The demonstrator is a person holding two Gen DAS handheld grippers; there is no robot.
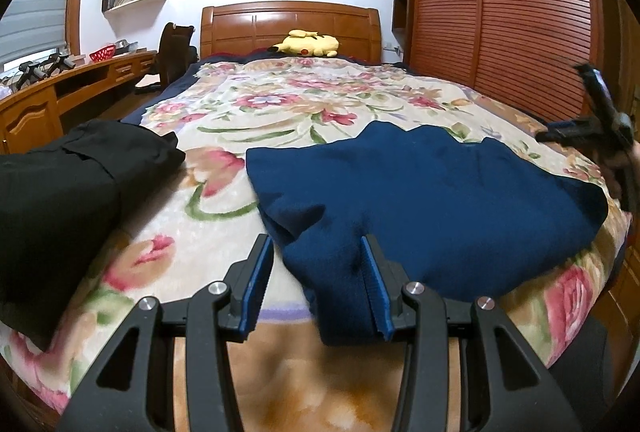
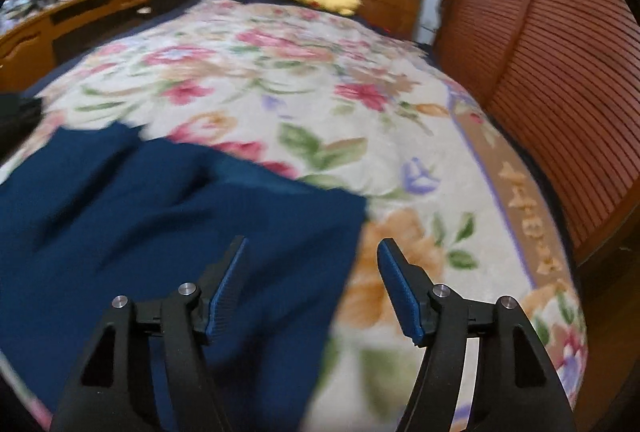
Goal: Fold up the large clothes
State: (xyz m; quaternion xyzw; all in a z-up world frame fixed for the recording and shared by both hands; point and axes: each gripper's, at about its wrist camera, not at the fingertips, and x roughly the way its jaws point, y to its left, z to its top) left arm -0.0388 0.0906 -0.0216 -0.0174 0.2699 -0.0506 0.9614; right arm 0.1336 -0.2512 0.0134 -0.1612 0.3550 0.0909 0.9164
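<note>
Left wrist view: navy garment (image 1: 432,191) lies part-folded on the floral bedspread (image 1: 280,99); left gripper (image 1: 316,264) jaws apart around its hem. Right gripper (image 2: 312,272), blurred, seemingly open and empty; folds remain.

Both wrist cams sit low at the foot of the bed (image 1: 304,91), facing the headboard (image 1: 290,27); both catch the blue garment (image 2: 140,211).
</note>
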